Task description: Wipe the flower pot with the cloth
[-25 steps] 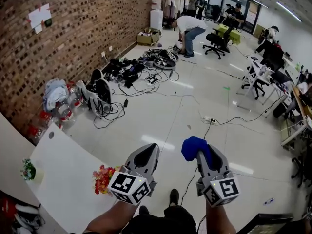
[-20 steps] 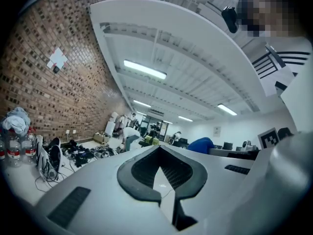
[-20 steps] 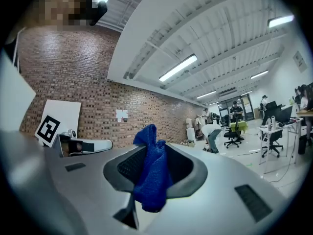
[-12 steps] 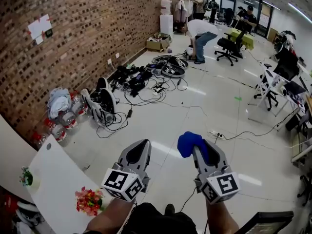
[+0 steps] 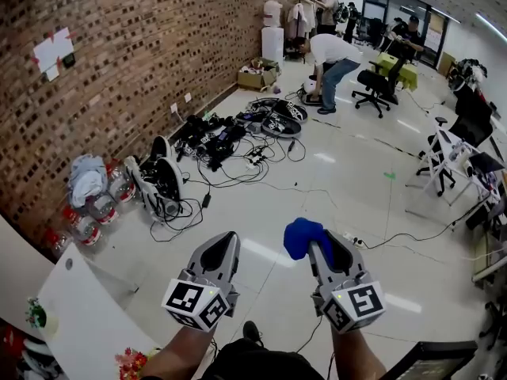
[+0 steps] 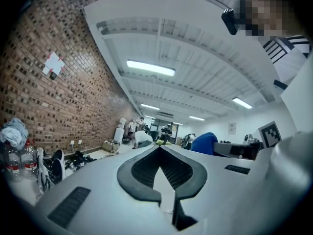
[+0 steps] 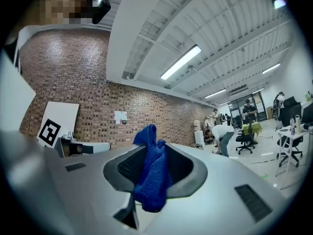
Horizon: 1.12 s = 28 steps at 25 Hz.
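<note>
The blue cloth [image 7: 152, 177] looks fuzzy, the right gripper [image 7: 157, 148] matt grey plastic, the floor [image 5: 356, 165] glossy, the brick wall [image 5: 119, 70] at left rough.

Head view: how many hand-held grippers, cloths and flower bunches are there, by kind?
Hand-held grippers: 2, left hand-held gripper and right hand-held gripper
Cloths: 1, blue cloth
Flower bunches: 2, red flower bunch and green flower bunch
Total: 5

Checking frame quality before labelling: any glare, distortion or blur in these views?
Head view: strong fisheye bend, bright glare streaks on the glossy floor, otherwise sharp. Left gripper view: dark round vignette at the corners, ceiling lamp blown out. Right gripper view: same vignette, cloth in the jaws fairly sharp.
</note>
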### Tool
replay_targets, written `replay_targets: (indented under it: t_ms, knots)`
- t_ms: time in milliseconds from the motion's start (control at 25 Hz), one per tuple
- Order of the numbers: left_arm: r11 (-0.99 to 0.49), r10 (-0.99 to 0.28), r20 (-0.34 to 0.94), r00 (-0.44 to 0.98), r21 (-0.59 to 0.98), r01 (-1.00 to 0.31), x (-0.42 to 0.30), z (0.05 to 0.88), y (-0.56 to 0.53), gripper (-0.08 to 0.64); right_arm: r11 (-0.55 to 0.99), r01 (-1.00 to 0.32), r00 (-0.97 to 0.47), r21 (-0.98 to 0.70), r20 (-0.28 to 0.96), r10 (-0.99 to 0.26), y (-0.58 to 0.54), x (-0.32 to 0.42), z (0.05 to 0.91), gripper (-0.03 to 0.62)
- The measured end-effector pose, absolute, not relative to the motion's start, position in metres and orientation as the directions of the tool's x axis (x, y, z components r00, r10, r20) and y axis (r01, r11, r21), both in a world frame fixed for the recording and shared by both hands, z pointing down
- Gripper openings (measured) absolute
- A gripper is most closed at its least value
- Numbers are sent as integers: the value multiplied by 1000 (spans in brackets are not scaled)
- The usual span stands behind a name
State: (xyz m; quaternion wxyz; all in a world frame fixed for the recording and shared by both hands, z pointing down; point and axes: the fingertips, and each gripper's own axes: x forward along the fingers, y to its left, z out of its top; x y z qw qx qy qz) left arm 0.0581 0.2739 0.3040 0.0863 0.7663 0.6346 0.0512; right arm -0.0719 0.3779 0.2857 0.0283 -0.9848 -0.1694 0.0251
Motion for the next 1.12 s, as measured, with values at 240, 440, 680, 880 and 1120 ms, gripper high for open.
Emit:
replay_targets:
  t_ms: [240,440,680,880,1120]
  knots:
    - [-180,980,-51,193,192,965,116,302,323,4,-949,310,950,-57,-33,312,421,-11,284,98]
    - [-217,973,-34,228,198,956,161,310,360,5,-965,256,965,-61,-32,259,464,39,291,98]
    - [-297,951,-31,307,184,937,216,300,424,3,-983,174,984,-60,-27,176,534,104,282,98]
    - [-400,911,-41,409,146,905,261,287,458,5,-998,27,998,-49,-59,30,575,162,268,98]
    - [-502,861,-12,509,146,853,328,299,456,5,-993,-85,996,-83,-49,-81,589,251,281,98]
